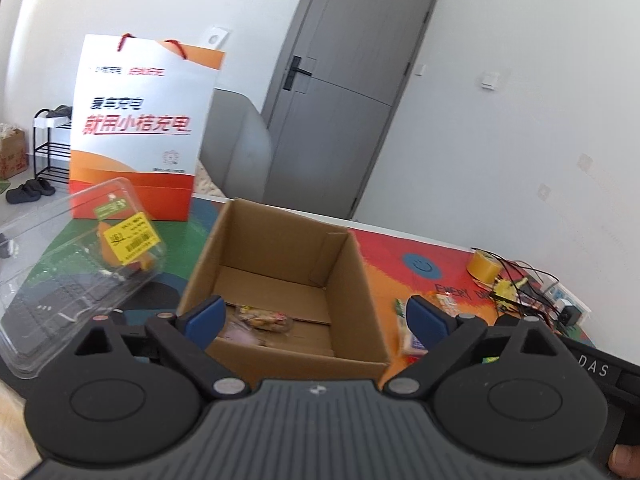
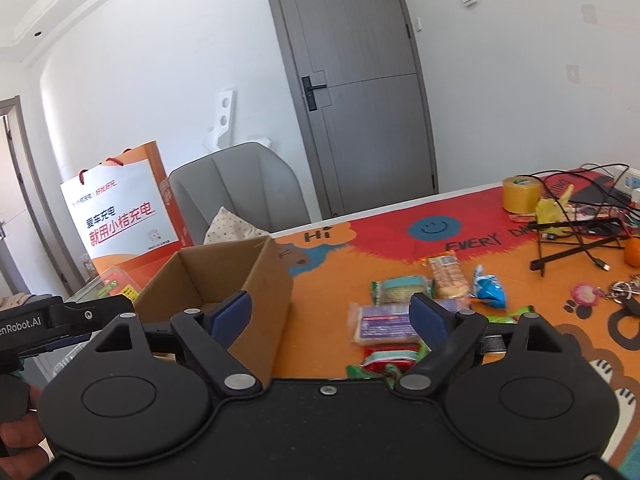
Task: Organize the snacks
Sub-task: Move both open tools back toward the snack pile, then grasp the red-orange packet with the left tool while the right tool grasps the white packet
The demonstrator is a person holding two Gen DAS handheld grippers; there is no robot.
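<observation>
An open cardboard box (image 1: 280,264) stands on the colourful mat; a clear-wrapped snack (image 1: 262,318) lies in its near corner. My left gripper (image 1: 316,320) is open and empty, hovering over the box's near edge. In the right wrist view the box (image 2: 224,280) is at the left, and several snack packets lie on the mat to its right: a purple one (image 2: 384,322), a biscuit pack (image 2: 446,276), a blue one (image 2: 488,288). My right gripper (image 2: 332,316) is open and empty, above the purple packet and the box's right wall.
A clear plastic clamshell (image 1: 68,280) with a yellow label lies left of the box. An orange-white paper bag (image 1: 140,128) stands behind it. A tape roll (image 2: 522,194), cables (image 2: 580,224) and keys (image 2: 616,292) clutter the mat's far right. A grey chair (image 2: 240,188) sits beyond the table.
</observation>
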